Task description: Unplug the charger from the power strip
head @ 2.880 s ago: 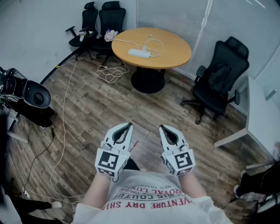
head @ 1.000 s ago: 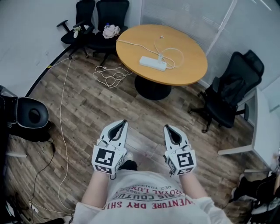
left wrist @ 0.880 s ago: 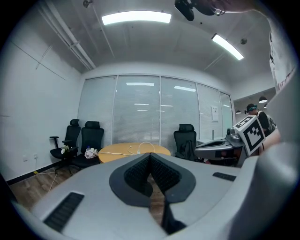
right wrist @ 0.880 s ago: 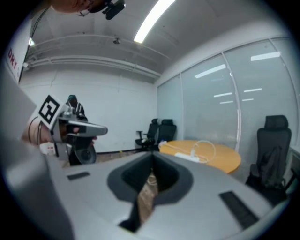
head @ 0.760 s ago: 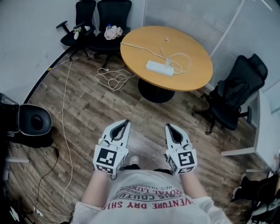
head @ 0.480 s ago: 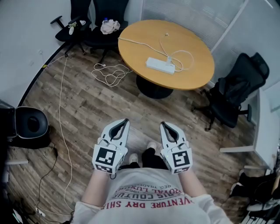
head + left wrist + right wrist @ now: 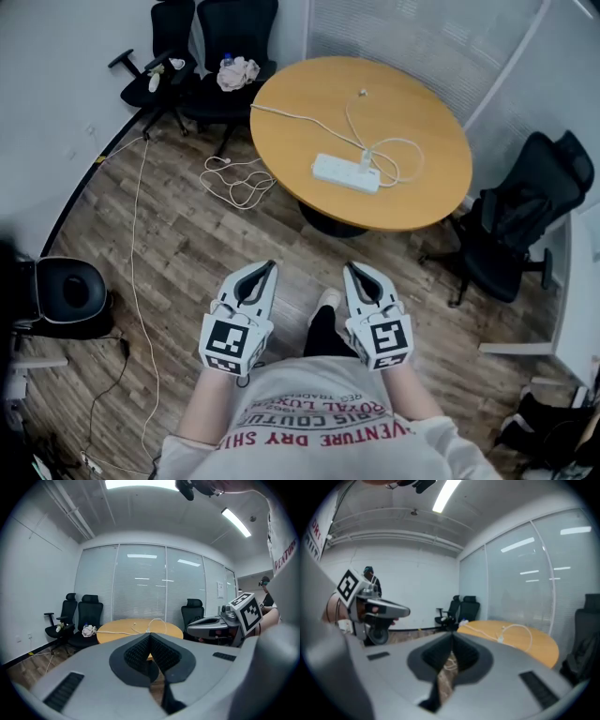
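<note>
Ahead of both pairs of jaws, across a stretch of bare wooden floor [image 7: 178, 244], stands the round table [image 7: 300, 94]. Its near edge is well apart from the fingertips. On the table top, nearer to this edge than to the far one, lies the white power strip [image 7: 343, 173]. The charger [image 7: 367, 158] is plugged in at the end of the strip that lies ahead of the right jaws, and its white cable [image 7: 398, 159] loops beside it.

The left gripper [image 7: 271, 266] and the right gripper [image 7: 348, 268] are held side by side, low in front of the person. Each has its jaws pressed together with nothing between them.

Ahead and to the left of the left jaws, a loose coil of cord [image 7: 239, 183] lies on the floor near the table foot. To the right of the right jaws a black office chair [image 7: 520, 220] stands close to the table edge. Two more chairs [image 7: 230, 42] stand beyond the table on the left, and one seat carries a crumpled cloth [image 7: 239, 71]. Far to the left of the left jaws is a round black thing [image 7: 61, 295], perhaps a stool.
</note>
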`<action>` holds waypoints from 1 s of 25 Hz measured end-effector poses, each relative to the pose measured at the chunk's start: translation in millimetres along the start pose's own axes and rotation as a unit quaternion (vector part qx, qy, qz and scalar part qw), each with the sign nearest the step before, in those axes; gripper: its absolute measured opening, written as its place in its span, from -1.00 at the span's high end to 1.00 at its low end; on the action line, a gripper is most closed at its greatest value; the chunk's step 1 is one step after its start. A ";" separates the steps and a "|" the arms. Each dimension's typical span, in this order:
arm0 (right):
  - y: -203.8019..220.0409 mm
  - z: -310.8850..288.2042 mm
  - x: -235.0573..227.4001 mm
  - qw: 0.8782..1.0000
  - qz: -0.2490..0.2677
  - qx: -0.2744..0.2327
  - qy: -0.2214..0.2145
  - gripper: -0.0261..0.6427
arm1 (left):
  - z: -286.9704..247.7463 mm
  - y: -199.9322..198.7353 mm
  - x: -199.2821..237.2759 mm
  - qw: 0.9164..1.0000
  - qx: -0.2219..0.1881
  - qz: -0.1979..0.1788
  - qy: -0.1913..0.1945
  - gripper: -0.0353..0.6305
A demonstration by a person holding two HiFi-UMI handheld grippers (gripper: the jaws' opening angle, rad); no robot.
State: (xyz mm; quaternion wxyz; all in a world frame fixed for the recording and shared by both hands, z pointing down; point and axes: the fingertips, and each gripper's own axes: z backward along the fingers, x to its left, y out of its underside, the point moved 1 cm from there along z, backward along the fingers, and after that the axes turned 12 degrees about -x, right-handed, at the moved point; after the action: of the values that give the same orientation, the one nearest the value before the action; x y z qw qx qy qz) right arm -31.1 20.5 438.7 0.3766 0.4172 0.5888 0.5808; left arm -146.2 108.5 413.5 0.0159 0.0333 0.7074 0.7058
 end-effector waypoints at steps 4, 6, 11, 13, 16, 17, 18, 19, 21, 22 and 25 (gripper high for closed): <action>-4.3 -46.6 -47.4 1.000 0.008 -0.005 -0.019 0.83 | -67.3 -11.5 20.5 1.000 -0.006 -0.010 -0.007 0.80; -6.7 -66.8 -75.1 1.000 0.008 -0.006 -0.024 0.83 | -103.0 -17.2 25.7 1.000 -0.008 -0.015 -0.005 0.79; -4.9 -108.5 -149.7 1.000 -0.009 0.000 -0.011 0.83 | -184.8 -23.1 30.2 0.999 -0.011 -0.031 0.009 0.79; 1.0 -121.0 -174.6 1.000 -0.014 0.002 -0.004 0.83 | -212.2 -20.6 31.1 0.999 -0.008 -0.032 0.016 0.80; 7.2 -135.5 -206.5 1.000 -0.021 0.010 0.008 0.83 | -248.6 -13.8 31.3 0.999 0.000 -0.031 0.028 0.79; 9.3 -139.4 -215.0 1.000 -0.023 0.014 0.011 0.83 | -259.3 -10.9 31.6 0.999 0.003 -0.030 0.032 0.80; 12.3 -142.2 -222.3 0.999 -0.025 0.018 0.014 0.83 | -268.8 -7.3 31.5 0.999 0.007 -0.028 0.036 0.79; 16.4 -143.8 -228.6 0.999 -0.028 0.023 0.017 0.83 | -277.3 -2.9 30.8 0.999 0.011 -0.025 0.040 0.79; 26.6 -146.0 -239.5 0.998 -0.033 0.036 0.026 0.83 | -292.9 6.9 29.9 0.998 0.020 -0.018 0.050 0.79; 32.0 -148.0 -244.5 0.998 -0.036 0.043 0.032 0.83 | -300.6 11.6 30.6 0.998 0.024 -0.014 0.056 0.79; 46.6 -157.7 -258.2 0.995 -0.047 0.063 0.054 0.83 | -323.0 25.2 36.8 0.996 0.039 -0.006 0.076 0.79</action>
State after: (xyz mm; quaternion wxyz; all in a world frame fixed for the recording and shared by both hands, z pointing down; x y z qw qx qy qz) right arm -79.9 -278.7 481.1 0.3443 0.3805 0.6624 0.5459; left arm -204.7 -211.1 440.6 -0.0354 -0.0242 0.7339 0.6779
